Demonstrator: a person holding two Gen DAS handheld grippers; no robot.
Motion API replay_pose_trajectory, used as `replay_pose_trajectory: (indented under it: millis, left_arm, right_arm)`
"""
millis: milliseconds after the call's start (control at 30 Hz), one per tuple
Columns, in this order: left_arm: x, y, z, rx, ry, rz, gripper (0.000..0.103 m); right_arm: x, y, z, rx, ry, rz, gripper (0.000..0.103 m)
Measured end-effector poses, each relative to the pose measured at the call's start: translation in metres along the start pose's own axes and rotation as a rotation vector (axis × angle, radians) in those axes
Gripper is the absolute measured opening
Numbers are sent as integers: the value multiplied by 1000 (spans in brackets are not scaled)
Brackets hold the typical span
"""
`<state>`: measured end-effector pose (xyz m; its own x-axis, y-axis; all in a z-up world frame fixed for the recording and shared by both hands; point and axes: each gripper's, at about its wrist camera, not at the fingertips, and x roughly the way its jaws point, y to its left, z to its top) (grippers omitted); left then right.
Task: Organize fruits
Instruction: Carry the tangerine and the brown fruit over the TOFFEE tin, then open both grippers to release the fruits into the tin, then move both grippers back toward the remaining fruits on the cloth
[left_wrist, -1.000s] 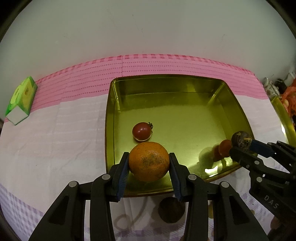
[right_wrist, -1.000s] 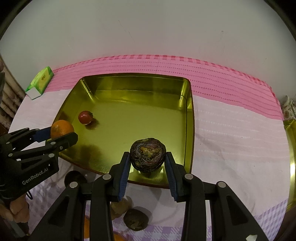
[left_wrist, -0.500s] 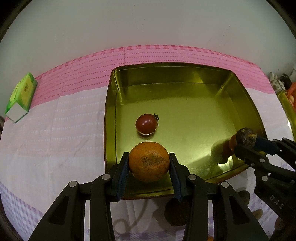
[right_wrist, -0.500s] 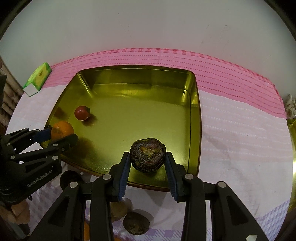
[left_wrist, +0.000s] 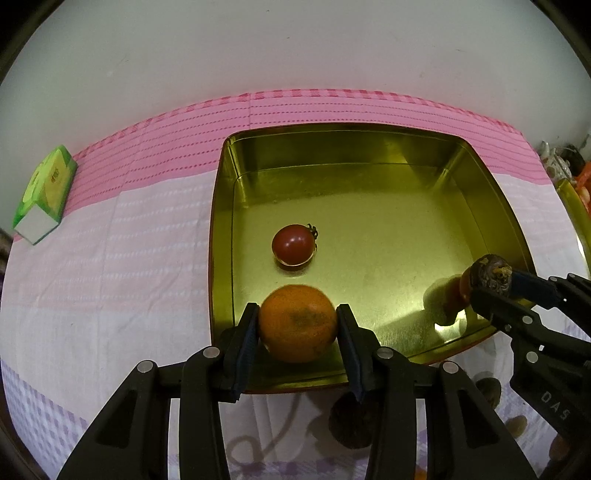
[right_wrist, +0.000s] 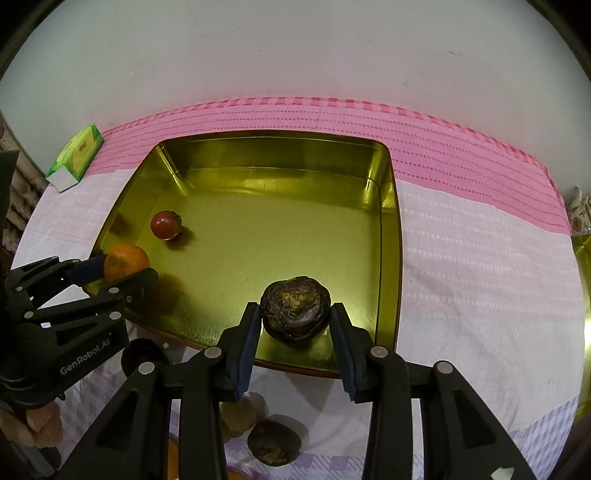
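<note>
Your light is warm and dim; the gold tin (left_wrist: 476, 206) throws a glare patch near its front wall, fruit cast soft shadows, and fisheye bending curves the pink cloth (right_wrist: 461, 155) into dark corners

The gold tin tray (right_wrist: 384, 236) is glossy metal, mirroring the smooth, shiny cherry tomato (left_wrist: 294, 244). The tablecloth (left_wrist: 110, 266) is matt woven cloth. The orange (left_wrist: 297, 323) looks dull and pitted; the dark purple fruit (right_wrist: 294, 309) looks rough and wrinkled.
</note>
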<state>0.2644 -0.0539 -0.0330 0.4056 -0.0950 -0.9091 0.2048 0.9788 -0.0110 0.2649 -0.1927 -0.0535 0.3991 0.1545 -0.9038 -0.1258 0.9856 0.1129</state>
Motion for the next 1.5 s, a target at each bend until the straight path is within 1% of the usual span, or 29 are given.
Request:
replay_pose_trajectory:
  millis: [100,267,400,733,1033,1500]
  left_arm:
    - [-2,1,-1,4,-3,2,44]
    - [-7,2,-1,2,-6,0,45]
    - [-15,1,-5,7,-18,-2,50]
    - [-44,2,-20,-1,-54,-2,52]
    - [-60,-1,-57,-6,-49,4,52]
    - [-72,-3,-126,-32,-22,4,52]
  right_arm:
    - [-3,-1,0,3,-7,0,42]
    - [-11,1,0,4,-22,3,45]
    - [-18,1,-3,1,-33,1,45]
    - [-42,2,-17,4,-60,1,45]
    - [-62,-1,-43,16,-70,-5,45]
    - [-82,-22,-109,44,-57,-28,45]
